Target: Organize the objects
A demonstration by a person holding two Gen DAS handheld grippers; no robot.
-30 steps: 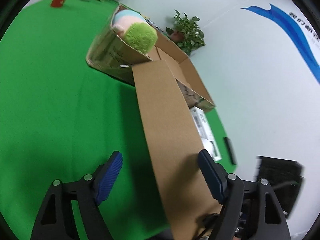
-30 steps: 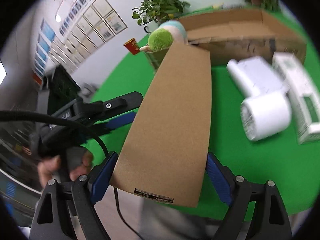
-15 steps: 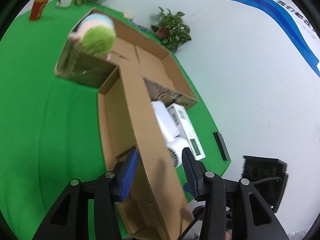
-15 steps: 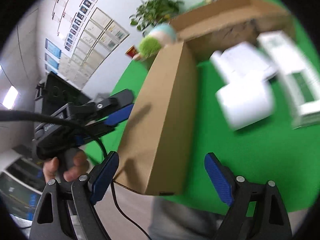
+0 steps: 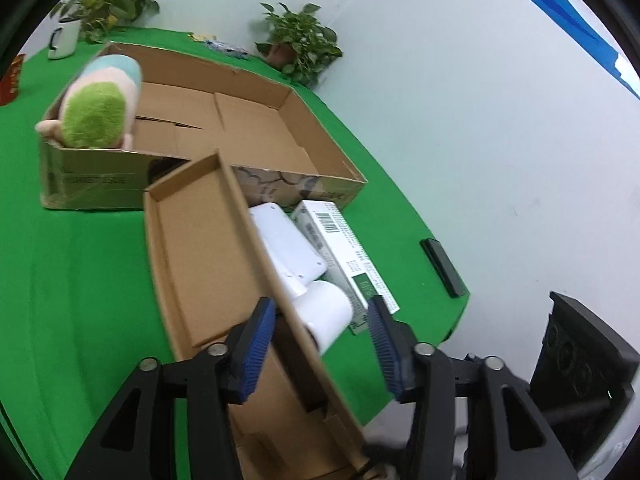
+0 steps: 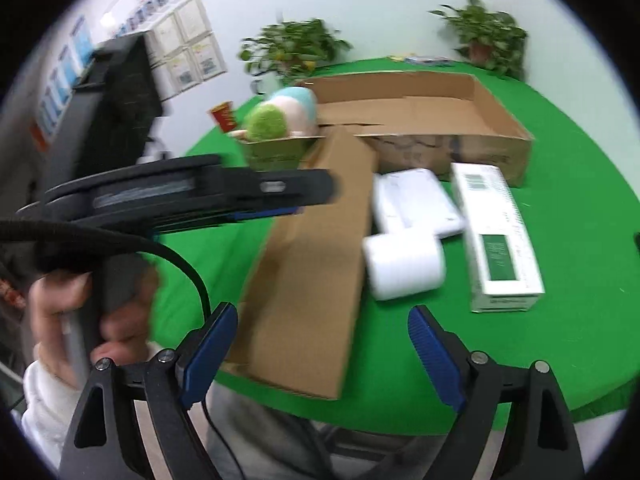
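Between my left hand-held gripper's (image 5: pixel 320 344) part-open, just-widened jaws stands the narrow carton's (image 5: pixel 208 264) side wall, its long axis running away toward the large box (image 5: pixel 256 132), while my right hand-held gripper (image 6: pixel 320 352) hangs wide apart, empty, at the carton's near end.

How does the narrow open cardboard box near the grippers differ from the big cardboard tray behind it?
The narrow brown cardboard box is long and slim; the big brown cardboard tray is wide and shallow. The narrow box is tipped on its side and looks empty, with one wall between the left gripper's jaws; the tray sits flat on the green table, a pastel plush toy resting in one corner. Both are open-topped plain corrugated cardboard.
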